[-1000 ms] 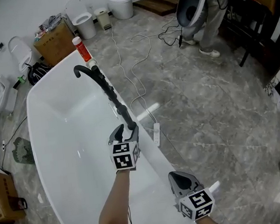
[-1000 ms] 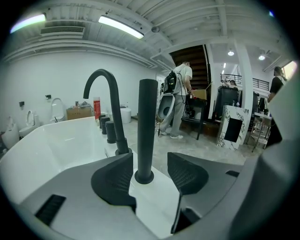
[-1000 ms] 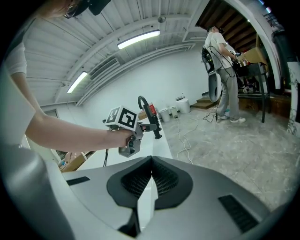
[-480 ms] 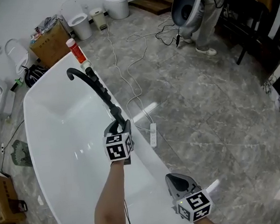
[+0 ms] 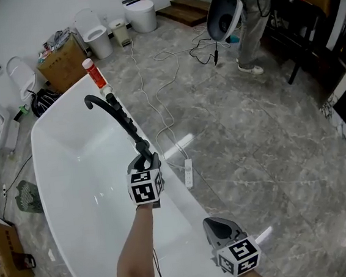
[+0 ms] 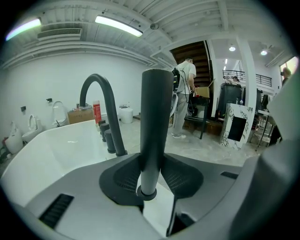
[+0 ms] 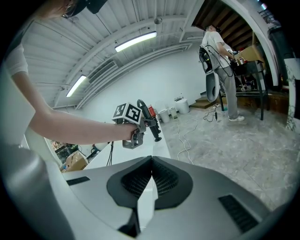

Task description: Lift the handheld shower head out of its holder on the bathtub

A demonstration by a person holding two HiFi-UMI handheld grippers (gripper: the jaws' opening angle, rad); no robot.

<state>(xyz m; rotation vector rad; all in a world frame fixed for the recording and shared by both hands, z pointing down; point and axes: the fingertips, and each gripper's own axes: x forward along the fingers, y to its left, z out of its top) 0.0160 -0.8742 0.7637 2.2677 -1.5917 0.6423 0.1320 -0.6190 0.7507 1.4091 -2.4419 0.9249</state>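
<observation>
From the head camera: left gripper (image 5: 145, 163) at the floor-side rim of the white bathtub (image 5: 66, 170), at the near end of a row of dark fittings. No reading the grip from there, with the marker cube (image 5: 144, 188) and the hand in the way.

Settled in the left gripper view: handheld shower head (image 6: 156, 122), a dark round wand, upright between the ribbed pads (image 6: 126, 176), both pressed on it, the jaws having just been closing in. Lower down, a paler stretch of the wand with a dark ring around it. Seated in its holder or clear of it: cannot tell. Behind it in the same view, the gooseneck spout (image 6: 114, 117) and two short knobs (image 6: 107, 136) on the rim, then a red bottle (image 6: 96, 111).

Only from above: right gripper (image 5: 214, 226) low in the frame, near the same rim and well apart from the left one. Power strip (image 5: 188, 173) and white cables (image 5: 156, 99) on the marble floor (image 5: 252, 132) beside the tub. Toilets (image 5: 141, 12) and a cardboard box (image 5: 63, 54) past the far end.

Right gripper view: pads closed tip to tip, nothing between. Beyond them, the left gripper side-on, a bare forearm (image 7: 70, 126) behind it. Also a standing person (image 7: 220, 70) far across the floor, and ceiling strip lights (image 7: 136, 41) — out of the head camera's sight.
</observation>
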